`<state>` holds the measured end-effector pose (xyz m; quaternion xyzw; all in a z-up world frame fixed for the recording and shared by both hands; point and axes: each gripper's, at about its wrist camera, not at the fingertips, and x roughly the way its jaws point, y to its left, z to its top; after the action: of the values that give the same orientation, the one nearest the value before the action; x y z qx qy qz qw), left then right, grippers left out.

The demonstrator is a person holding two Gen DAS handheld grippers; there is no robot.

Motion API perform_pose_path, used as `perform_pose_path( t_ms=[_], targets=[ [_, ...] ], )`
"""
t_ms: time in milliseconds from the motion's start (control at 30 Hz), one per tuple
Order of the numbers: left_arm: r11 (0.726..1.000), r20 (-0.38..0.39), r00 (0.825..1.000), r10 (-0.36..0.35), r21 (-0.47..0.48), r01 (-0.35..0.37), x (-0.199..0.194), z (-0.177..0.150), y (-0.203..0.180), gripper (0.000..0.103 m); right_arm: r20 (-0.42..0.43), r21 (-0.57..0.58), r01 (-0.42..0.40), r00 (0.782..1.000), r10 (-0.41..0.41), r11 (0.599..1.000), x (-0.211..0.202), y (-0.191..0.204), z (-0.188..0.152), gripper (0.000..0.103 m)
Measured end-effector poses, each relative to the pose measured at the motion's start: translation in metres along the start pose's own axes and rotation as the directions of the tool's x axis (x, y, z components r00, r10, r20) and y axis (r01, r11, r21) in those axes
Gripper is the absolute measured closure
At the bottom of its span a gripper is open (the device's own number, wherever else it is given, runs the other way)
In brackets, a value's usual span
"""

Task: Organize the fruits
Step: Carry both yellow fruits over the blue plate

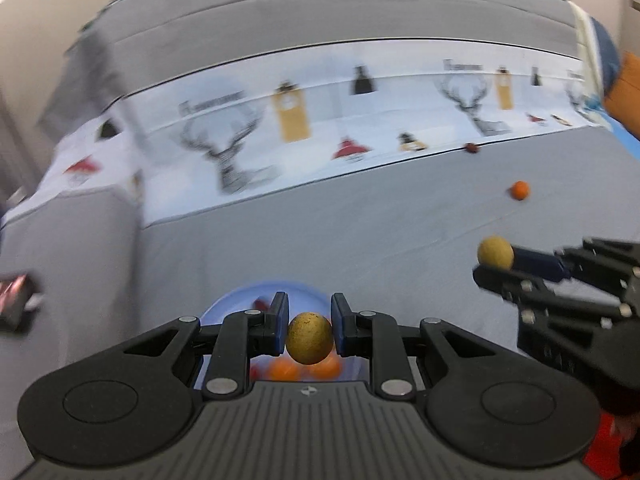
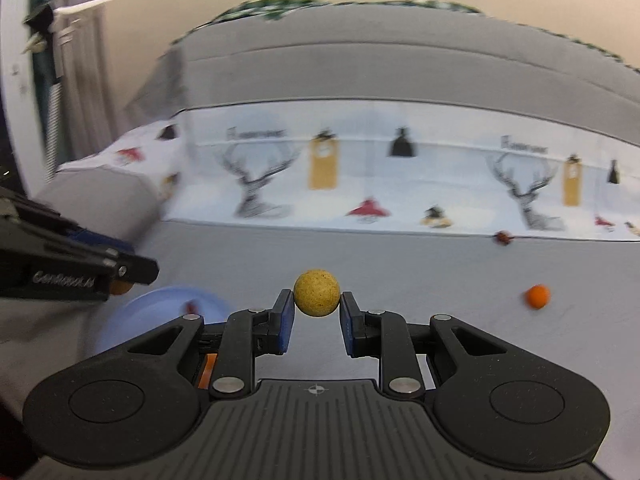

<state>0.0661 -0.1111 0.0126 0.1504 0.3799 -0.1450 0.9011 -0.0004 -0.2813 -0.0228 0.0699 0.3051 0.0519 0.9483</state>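
My left gripper (image 1: 310,330) is shut on a yellow-brown round fruit (image 1: 310,338), held above a pale blue bowl (image 1: 224,304) that has orange and red fruits (image 1: 286,370) in it. My right gripper (image 2: 316,304) is shut on a second yellow-brown round fruit (image 2: 317,292) at its fingertips; the left wrist view shows that fruit (image 1: 495,252) at the right. In the right wrist view the blue bowl (image 2: 160,300) lies low on the left, below the left gripper's fingers (image 2: 132,268). A small orange fruit (image 2: 537,296) and a dark red fruit (image 2: 503,237) lie on the grey sofa seat.
The grey seat (image 1: 360,220) meets a white printed cloth (image 1: 320,120) with deer and bottle pictures along the sofa back. A grey armrest (image 1: 72,240) rises on the left. A dark object (image 1: 16,300) sits at the left edge. Orange fabric (image 1: 624,92) shows far right.
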Motion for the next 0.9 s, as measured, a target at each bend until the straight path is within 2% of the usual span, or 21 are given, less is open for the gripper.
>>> perform_pose_path(
  t_ms=[233, 400, 900],
  targets=[
    [0.995, -0.016, 0.998, 0.057, -0.087, -0.058, -0.028, -0.028, 0.043, 0.078, -0.064, -0.080, -0.083, 0.995, 0.078, 0.993, -0.024, 0.058, -0.018, 0.077],
    [0.990, -0.006, 0.998, 0.060, -0.128, -0.060, -0.039, -0.039, 0.060, 0.078, -0.083, -0.115, -0.103, 0.992, 0.094, 0.988, -0.035, 0.085, -0.027, 0.077],
    [0.977, -0.007, 0.998, 0.065, -0.203, -0.065, -0.030, -0.042, 0.094, 0.078, -0.143, -0.190, -0.143, 0.983, 0.116, 0.971, -0.020, 0.116, -0.025, 0.077]
  ],
)
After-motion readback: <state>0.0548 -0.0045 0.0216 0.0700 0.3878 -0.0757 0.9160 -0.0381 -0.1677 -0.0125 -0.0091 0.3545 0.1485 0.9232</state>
